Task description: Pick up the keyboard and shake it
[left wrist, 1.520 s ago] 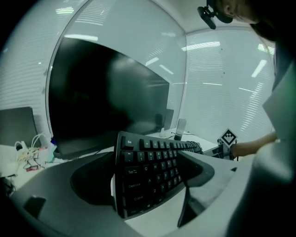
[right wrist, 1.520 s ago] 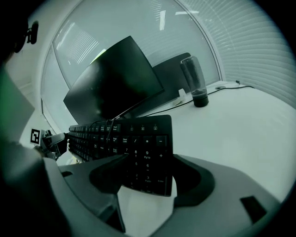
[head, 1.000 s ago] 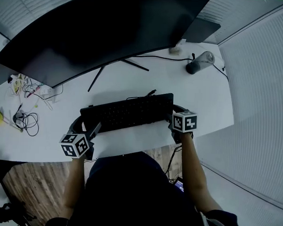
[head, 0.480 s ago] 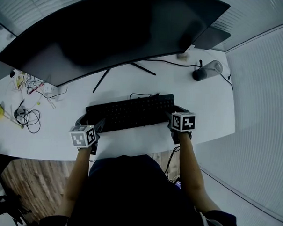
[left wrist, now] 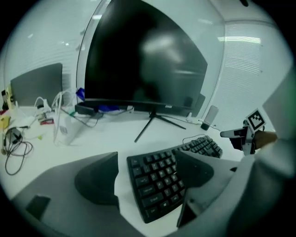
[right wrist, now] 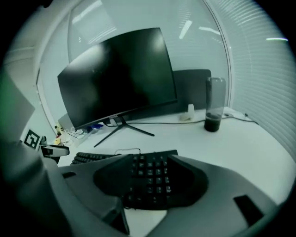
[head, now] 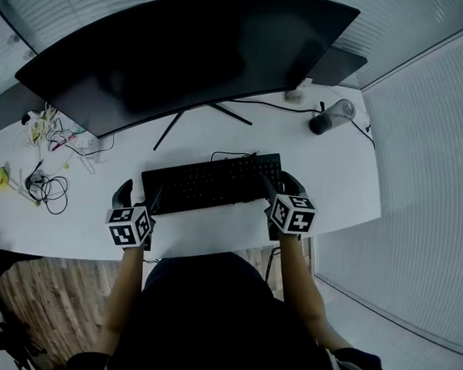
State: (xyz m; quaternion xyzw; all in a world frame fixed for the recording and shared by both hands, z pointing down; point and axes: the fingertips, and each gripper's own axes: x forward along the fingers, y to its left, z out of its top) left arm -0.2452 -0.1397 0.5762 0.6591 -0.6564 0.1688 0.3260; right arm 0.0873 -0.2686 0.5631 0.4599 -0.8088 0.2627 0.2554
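A black keyboard lies flat on the white desk, in front of the monitor. My left gripper is at its left end. In the left gripper view the left gripper stands open: the keyboard sits between the jaws, and a strip of white desk shows beside the left jaw. My right gripper is at the keyboard's right end, its jaws wide and closing. In the right gripper view the number-pad end lies between the jaws of the right gripper; I see no pad pressing on it.
A large curved monitor on thin splayed legs stands behind the keyboard. A dark tumbler is at the back right. Tangled cables and small items lie at the left. The desk's front edge runs just under the grippers.
The left gripper has come in from the front left to the keyboard's left end. The right gripper has drawn back slightly toward the person. The keyboard still lies on the desk.
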